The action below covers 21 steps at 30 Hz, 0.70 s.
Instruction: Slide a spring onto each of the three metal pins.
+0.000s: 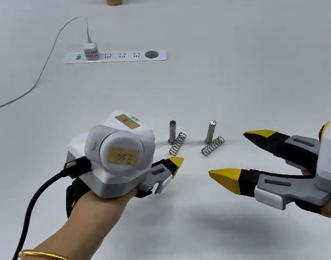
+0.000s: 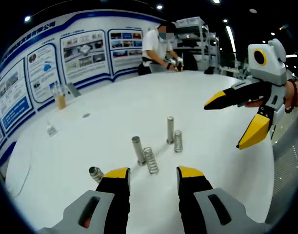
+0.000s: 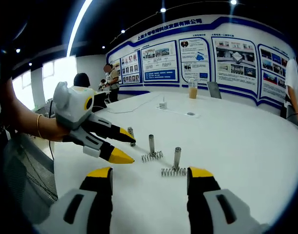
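Two metal pins (image 1: pixel 172 131) (image 1: pixel 211 131) stand upright on the white table. A spring (image 1: pixel 177 143) lies against the foot of the first pin, and another spring (image 1: pixel 213 146) lies at the foot of the second. A third pin (image 2: pixel 95 173) sits close beside my left gripper's left fingertip. My left gripper (image 2: pixel 153 173) is open and empty, just short of the nearer pin (image 2: pixel 137 150) and its spring (image 2: pixel 150 160). My right gripper (image 3: pixel 149 173) is open too, empty, a little back from a pin (image 3: pixel 177 157) and a spring (image 3: pixel 173 171).
A white power strip (image 1: pixel 116 56) with a charger (image 1: pixel 91 51) and its cable lies at the back left. A black cable (image 1: pixel 40 200) trails from the left gripper. A cup (image 2: pixel 60 100) stands far off, and a person (image 2: pixel 158 46) works at the table's far end.
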Each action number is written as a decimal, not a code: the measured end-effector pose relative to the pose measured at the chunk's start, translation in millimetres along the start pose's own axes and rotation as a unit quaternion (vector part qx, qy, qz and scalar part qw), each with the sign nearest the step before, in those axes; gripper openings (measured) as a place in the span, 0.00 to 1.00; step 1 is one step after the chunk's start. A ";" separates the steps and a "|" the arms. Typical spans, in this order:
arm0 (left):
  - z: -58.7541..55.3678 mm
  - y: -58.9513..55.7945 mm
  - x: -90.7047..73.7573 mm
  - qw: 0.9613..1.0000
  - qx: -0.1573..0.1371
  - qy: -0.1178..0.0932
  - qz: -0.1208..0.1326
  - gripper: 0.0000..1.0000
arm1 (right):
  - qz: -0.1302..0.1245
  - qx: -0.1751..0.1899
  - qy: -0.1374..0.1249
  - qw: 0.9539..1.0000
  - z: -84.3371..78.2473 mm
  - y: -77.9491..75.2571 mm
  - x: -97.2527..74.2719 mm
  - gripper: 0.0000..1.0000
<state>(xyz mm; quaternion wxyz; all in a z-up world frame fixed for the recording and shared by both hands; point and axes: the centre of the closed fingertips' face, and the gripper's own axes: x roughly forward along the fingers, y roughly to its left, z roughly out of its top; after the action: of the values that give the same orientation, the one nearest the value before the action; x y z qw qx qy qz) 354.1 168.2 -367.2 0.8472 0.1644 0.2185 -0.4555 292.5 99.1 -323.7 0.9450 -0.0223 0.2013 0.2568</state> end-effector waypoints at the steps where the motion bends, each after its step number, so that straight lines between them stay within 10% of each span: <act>1: -0.5 -0.4 2.6 1.000 0.000 0.000 -0.001 0.39 | 0.000 0.000 0.001 1.000 -0.8 -0.1 -0.4 0.63; 21: -16.1 2.3 30.4 0.999 -0.031 0.022 0.000 0.19 | -0.021 0.017 0.002 1.000 -7.2 -12.1 -2.1 0.61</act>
<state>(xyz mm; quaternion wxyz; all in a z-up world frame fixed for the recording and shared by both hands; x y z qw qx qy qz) 367.3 155.8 -396.5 0.8467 0.1479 0.2509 -0.4452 294.2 86.6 -330.3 0.9500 -0.0113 0.2068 0.2338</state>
